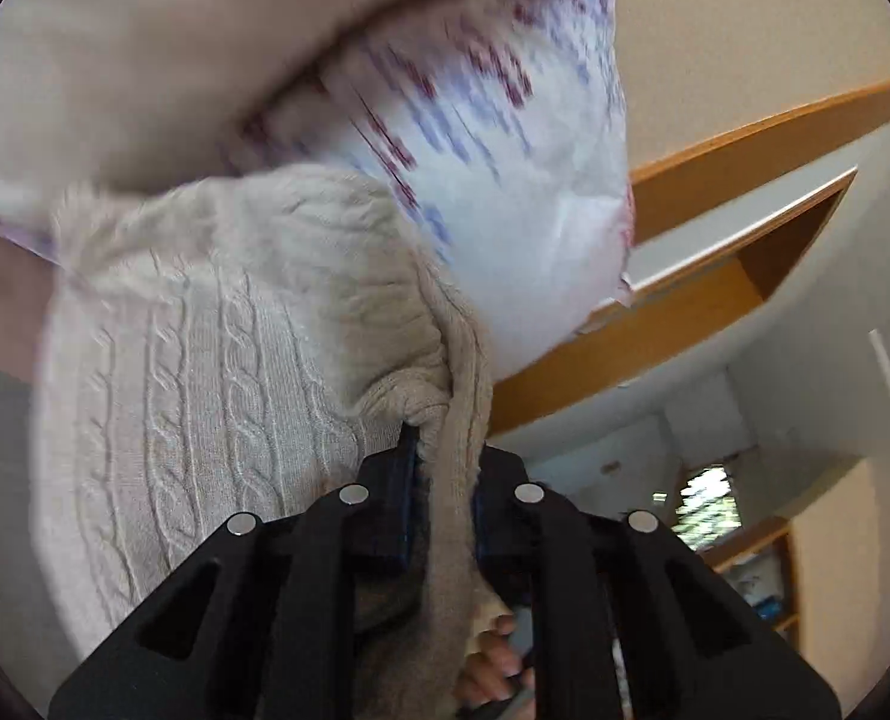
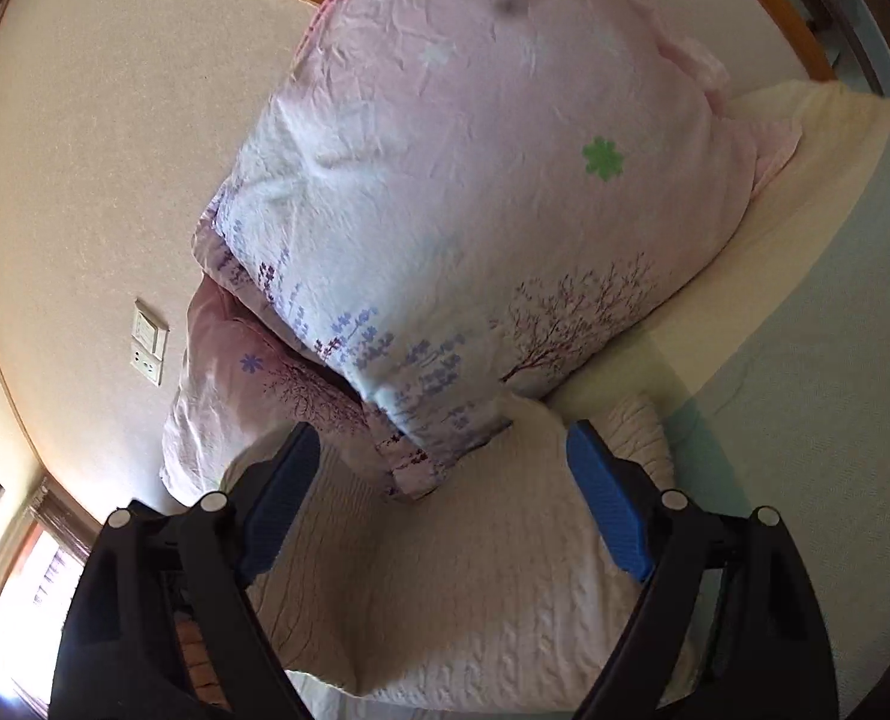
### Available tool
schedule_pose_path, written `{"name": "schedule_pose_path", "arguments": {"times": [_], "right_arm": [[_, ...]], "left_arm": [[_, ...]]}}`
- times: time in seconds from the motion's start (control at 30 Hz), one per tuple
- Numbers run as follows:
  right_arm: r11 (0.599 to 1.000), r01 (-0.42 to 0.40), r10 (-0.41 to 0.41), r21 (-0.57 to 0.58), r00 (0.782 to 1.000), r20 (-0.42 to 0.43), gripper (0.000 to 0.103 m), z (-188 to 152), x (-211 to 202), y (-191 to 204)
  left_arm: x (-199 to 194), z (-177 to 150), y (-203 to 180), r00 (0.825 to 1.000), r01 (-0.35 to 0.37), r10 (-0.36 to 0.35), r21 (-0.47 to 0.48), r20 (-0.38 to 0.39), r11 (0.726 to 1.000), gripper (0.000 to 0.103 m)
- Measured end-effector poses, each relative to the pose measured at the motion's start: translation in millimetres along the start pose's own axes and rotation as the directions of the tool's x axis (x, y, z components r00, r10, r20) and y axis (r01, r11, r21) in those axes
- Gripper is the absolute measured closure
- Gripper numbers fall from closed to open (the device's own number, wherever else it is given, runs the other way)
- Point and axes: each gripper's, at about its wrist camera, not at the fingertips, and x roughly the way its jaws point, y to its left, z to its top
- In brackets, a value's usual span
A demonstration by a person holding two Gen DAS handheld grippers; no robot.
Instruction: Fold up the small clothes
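A cream cable-knit sweater point(image 1: 205, 360) fills the lower left of the left wrist view. My left gripper point(image 1: 445, 450) is shut on a bunched edge of it, and a strip of knit runs down between the fingers. In the right wrist view the same sweater point(image 2: 475, 570) lies on the bed below my right gripper point(image 2: 439, 450), which is open and empty just above it, blue pads point(image 2: 607, 504) wide apart.
A flowered pink-white pillow point(image 2: 475, 192) lies right behind the sweater and shows blurred in the left wrist view point(image 1: 505, 150). The bed sheet point(image 2: 805, 330) stretches right. A wall with a switch plate point(image 2: 148, 342) is left. A wooden door frame point(image 1: 745, 192) is right.
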Motion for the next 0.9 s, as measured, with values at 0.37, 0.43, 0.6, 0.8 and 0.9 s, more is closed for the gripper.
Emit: {"name": "schedule_pose_path", "arguments": {"times": [0.37,0.43,0.6,0.8,0.9], "right_arm": [[0.983,0.108,-0.070,0.149,0.969,-0.236,0.011,23.6,8.6,-67.1],[0.978,0.146,-0.096,0.148,0.948,-0.303,0.011,15.4,21.8,-70.7],[0.976,0.203,-0.156,0.077,0.902,-0.403,0.012,-1.5,46.3,-70.5],[0.985,0.174,-0.152,0.009,0.884,-0.441,0.037,-19.0,64.4,-56.3],[0.989,0.144,-0.114,0.035,0.892,-0.437,0.071,-24.5,68.9,-58.5]], "left_arm": [[-11.1,-12.6,1.3,0.929,-0.370,0.364,0.155,0.065,0.916,0.034],[-14.6,-16.8,11.8,0.850,-0.525,0.523,0.183,0.063,0.831,0.029],[-13.6,-33.6,51.6,0.719,-0.678,0.694,0.202,-0.014,0.707,0.024],[0.5,-45.7,65.4,0.772,-0.623,0.635,0.183,-0.010,0.761,0.020],[11.1,-47.1,68.6,0.828,-0.556,0.560,0.134,0.012,0.820,0.018]]}}
